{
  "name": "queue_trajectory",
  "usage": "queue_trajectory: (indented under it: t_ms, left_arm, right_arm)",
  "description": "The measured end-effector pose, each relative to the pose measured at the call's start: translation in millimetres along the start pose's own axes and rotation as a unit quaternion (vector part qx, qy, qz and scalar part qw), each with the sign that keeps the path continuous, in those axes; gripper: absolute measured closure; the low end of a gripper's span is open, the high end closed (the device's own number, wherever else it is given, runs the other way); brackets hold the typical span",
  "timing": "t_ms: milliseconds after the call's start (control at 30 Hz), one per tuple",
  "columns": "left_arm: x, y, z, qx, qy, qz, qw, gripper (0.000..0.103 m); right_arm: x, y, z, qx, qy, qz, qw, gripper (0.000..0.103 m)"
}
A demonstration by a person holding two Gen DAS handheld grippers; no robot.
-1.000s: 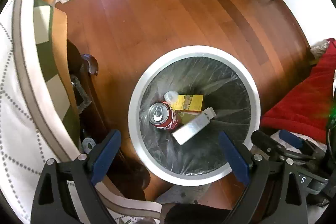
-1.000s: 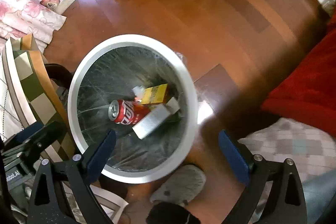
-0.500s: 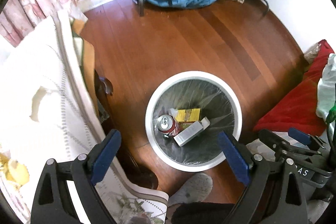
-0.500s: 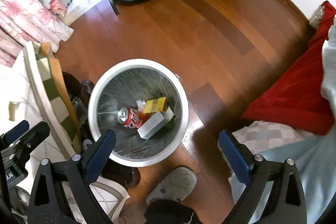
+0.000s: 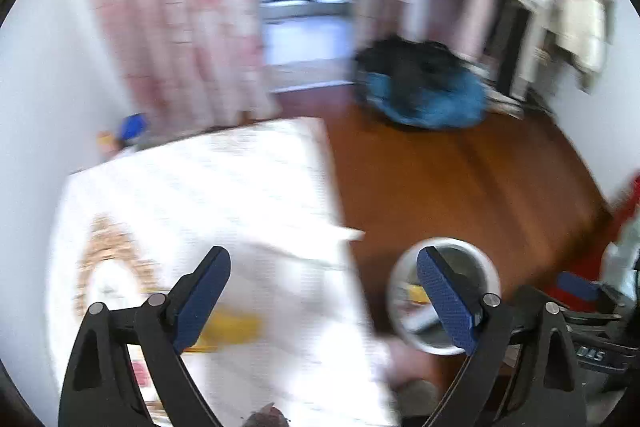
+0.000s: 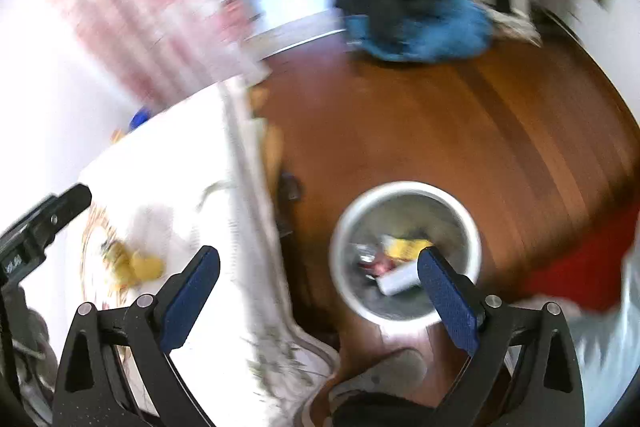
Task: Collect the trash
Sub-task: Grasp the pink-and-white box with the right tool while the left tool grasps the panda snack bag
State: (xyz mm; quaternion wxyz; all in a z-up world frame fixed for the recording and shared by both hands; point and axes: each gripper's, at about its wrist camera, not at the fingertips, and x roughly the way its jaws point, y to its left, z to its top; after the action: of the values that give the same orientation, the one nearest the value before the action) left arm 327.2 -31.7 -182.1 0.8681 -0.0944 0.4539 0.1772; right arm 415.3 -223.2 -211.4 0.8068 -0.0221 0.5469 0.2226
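Both views are smeared with blur. My left hand-held gripper (image 5: 324, 297) is spread wide with nothing between its blue pads, above the white-clothed surface (image 5: 240, 187). My right hand-held gripper (image 6: 318, 295) is spread and empty too. The round white-rimmed trash bin (image 6: 406, 187) stands on the brown wooden floor (image 6: 460, 115) just beside the surface, holding a yellow carton (image 6: 404, 247) and a white box (image 6: 398, 281). Yellow scraps (image 6: 132, 267) lie on the surface
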Motion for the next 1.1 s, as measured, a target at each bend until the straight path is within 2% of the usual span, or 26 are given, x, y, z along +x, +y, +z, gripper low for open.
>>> queue_trajectory:
  t_ms: [100,133,200,367,500,533,567,600,633,667,733,833,1000,1100]
  left_arm:
    - [14,58,-11,-0.037,0.019,0.045,0.9981,0.008]
    - [19,71,-16,-0.048,0.029,0.051,0.9972,0.008]
    - [37,101,-32,-0.074,0.053,0.062,0.9939,0.008]
    - [87,132,-66,-0.126,0.126,0.032,0.9835,0.008]
    - [114,144,-78,-0.155,0.154,0.004,0.9758,0.009]
    - [118,146,-78,-0.159,0.156,-0.001,0.9747,0.009]
    - [122,147,-78,-0.164,0.155,-0.007,0.9741,0.009]
    - [123,150,-80,-0.167,0.151,-0.009,0.9743,0.009]
    - [123,151,-81,-0.168,0.147,-0.01,0.9747,0.016]
    - [125,153,-82,-0.169,0.145,-0.014,0.9748,0.035]
    - [124,155,-81,-0.167,0.139,-0.017,0.9761,0.046]
    - [120,157,-83,-0.162,0.133,-0.023,0.9775,0.055]
    - [114,157,-86,-0.149,0.125,-0.012,0.9809,0.059]
    - [105,159,-84,-0.141,0.114,0.003,0.9834,0.059]
  right_arm:
    - [37,68,17,-0.085,0.03,0.005,0.996,0.003]
    - [58,97,26,-0.125,0.051,0.006,0.991,0.003]
    - [86,132,33,-0.173,0.074,-0.002,0.982,0.003]
    - [167,208,56,-0.297,0.149,-0.048,0.942,0.003]
    - [208,231,62,-0.343,0.204,-0.073,0.914,0.003]
    - [214,233,62,-0.346,0.214,-0.074,0.911,0.003]
    - [217,234,62,-0.347,0.22,-0.073,0.909,0.004]
    - [219,234,62,-0.347,0.223,-0.072,0.908,0.008]
    - [222,236,63,-0.346,0.226,-0.069,0.908,0.02]
    - [225,238,62,-0.344,0.228,-0.067,0.908,0.026]
    - [226,239,60,-0.345,0.221,-0.073,0.909,0.03]
    - [226,236,59,-0.338,0.216,-0.065,0.914,0.032]
    - [221,232,57,-0.327,0.208,-0.061,0.92,0.036]
    - [211,230,53,-0.303,0.199,-0.043,0.931,0.039]
